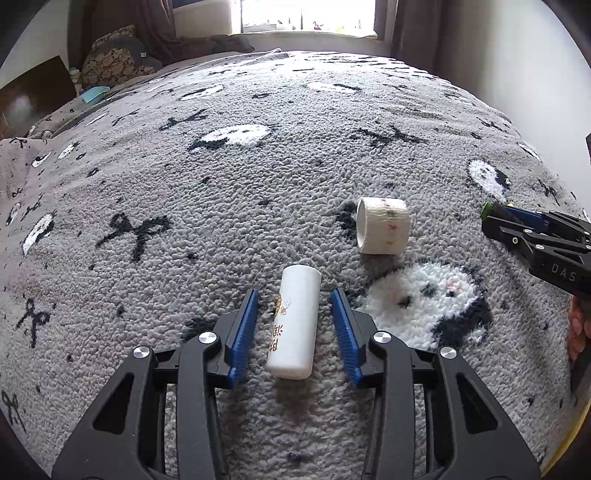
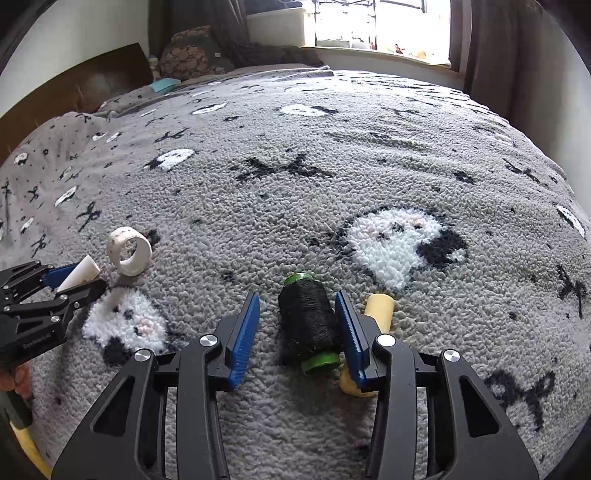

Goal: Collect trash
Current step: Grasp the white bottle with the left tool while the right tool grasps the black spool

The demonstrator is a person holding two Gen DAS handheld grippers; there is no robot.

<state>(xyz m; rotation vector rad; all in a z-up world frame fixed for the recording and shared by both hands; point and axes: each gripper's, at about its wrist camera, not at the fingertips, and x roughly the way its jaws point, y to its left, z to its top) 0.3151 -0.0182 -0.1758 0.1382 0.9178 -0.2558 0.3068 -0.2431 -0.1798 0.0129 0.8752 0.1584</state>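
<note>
On the grey patterned blanket (image 1: 258, 177) a white tube (image 1: 295, 321) with gold print lies lengthwise between the blue pads of my left gripper (image 1: 293, 295). There is a gap on each side, so the jaws stand open around it. A black thread spool (image 2: 308, 317) with green ends lies between the pads of my right gripper (image 2: 298, 295). The right pad is against it and the left pad is clear of it. A cream tube (image 2: 378, 310) lies just outside the right finger. A white tape roll (image 1: 384, 230) sits between the two grippers.
Both grippers work over a bed. Pillows (image 1: 114, 59) and a dark wooden headboard (image 2: 74, 88) are at the far left, with a teal item (image 1: 94, 94) near them. A bright window (image 1: 306, 14) and curtains lie beyond the bed. A hand (image 1: 578, 328) holds the right gripper.
</note>
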